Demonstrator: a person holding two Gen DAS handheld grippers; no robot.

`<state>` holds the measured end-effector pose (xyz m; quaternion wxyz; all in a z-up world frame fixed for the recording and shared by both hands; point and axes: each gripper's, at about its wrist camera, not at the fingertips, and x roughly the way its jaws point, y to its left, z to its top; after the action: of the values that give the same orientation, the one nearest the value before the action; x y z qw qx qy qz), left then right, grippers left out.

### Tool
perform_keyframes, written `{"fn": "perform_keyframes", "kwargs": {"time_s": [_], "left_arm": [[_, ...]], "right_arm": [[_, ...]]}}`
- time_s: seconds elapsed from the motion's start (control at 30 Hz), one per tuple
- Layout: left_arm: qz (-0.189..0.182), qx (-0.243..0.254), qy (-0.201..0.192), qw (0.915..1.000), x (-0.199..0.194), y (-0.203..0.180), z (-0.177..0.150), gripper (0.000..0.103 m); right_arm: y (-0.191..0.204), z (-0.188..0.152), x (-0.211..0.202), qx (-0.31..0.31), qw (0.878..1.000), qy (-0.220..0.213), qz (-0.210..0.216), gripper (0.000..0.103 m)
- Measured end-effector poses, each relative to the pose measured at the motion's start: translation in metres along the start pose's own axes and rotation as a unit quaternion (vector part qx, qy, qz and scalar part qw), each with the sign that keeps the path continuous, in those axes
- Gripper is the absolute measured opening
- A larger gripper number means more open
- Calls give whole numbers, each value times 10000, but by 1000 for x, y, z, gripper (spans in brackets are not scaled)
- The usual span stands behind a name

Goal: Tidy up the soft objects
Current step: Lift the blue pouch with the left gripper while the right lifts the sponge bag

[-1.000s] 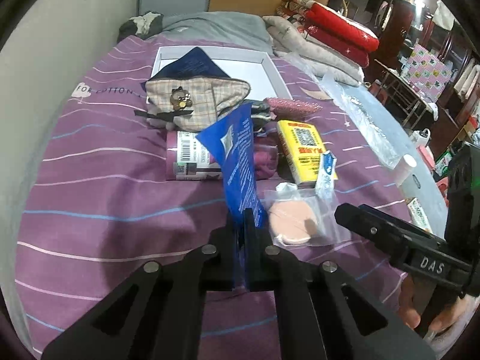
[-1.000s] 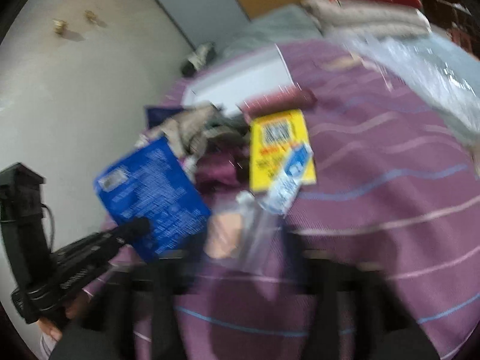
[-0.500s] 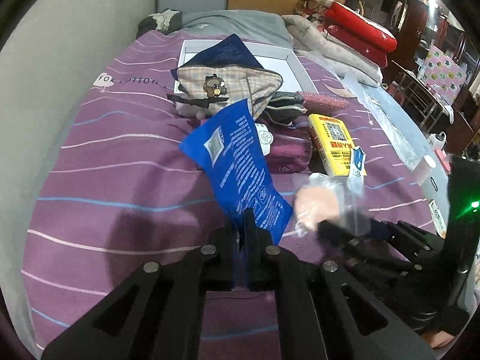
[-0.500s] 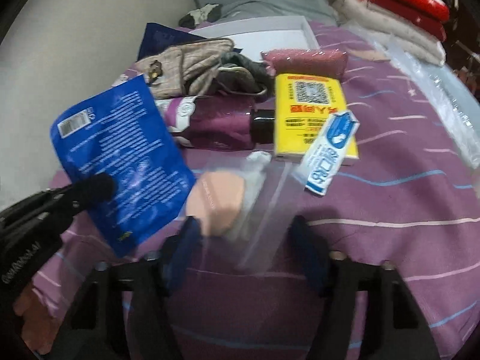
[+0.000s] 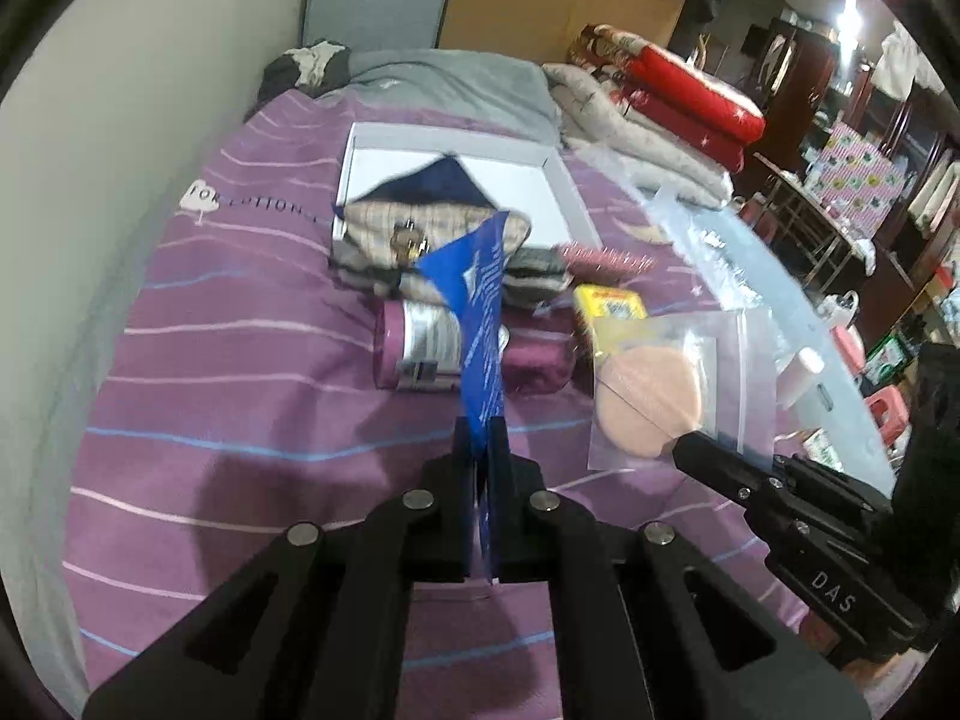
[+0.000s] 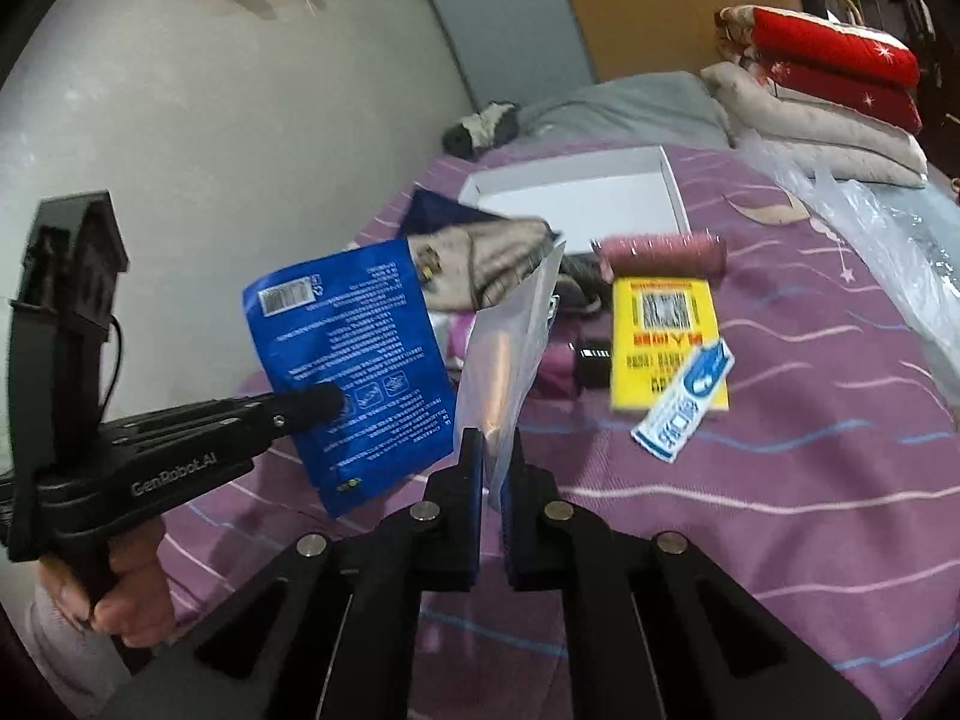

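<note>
My left gripper [image 5: 480,438] is shut on a blue printed pouch [image 5: 480,324], held upright above the purple bedspread; the pouch also shows in the right wrist view [image 6: 354,360]. My right gripper [image 6: 492,450] is shut on a clear zip bag [image 6: 507,360] holding a peach round sponge [image 5: 651,396], lifted off the bed beside the pouch. A white tray [image 5: 558,192] lies at the back, with a plaid pouch [image 5: 420,234] and a navy cloth [image 5: 438,180] on its front edge.
On the bed lie a yellow packet [image 6: 663,336], a blue-white sachet [image 6: 687,399], a pink glitter roll [image 6: 660,255], a maroon wrapped roll [image 5: 456,354] and dark folded cloth. Folded quilts [image 6: 828,90] and clear plastic sheeting [image 6: 888,240] lie to the right. A wall stands on the left.
My right gripper closed on the clear sponge bag and lifted it off the bed. My left gripper turned the blue pouch edge-on and raised it.
</note>
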<state>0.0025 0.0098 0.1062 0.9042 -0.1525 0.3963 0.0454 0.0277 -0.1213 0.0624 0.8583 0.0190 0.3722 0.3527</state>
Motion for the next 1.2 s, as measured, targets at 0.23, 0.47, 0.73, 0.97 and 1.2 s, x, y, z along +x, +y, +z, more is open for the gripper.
{"fn": "perform_keyframes", "kwargs": {"time_s": [0.23, 0.47, 0.73, 0.97, 1.2], "left_arm": [[-298, -50, -313, 9991, -31, 0, 39, 4], [-331, 51, -604, 9976, -42, -2, 80, 4], [-610, -221, -295, 9975, -23, 2, 71, 4], [-645, -480, 358, 9961, 12, 4, 33, 4], [-504, -381, 685, 9956, 32, -2, 13, 4]], "right_arm": [[-29, 38, -14, 609, 9965, 75, 567, 4], [-62, 76, -9, 1345, 9815, 416, 1297, 4], [-63, 57, 21, 1302, 9793, 1022, 1163, 4], [-68, 7, 57, 1308, 9745, 1718, 603, 4], [-63, -6, 48, 989, 9830, 1550, 9, 10]]}}
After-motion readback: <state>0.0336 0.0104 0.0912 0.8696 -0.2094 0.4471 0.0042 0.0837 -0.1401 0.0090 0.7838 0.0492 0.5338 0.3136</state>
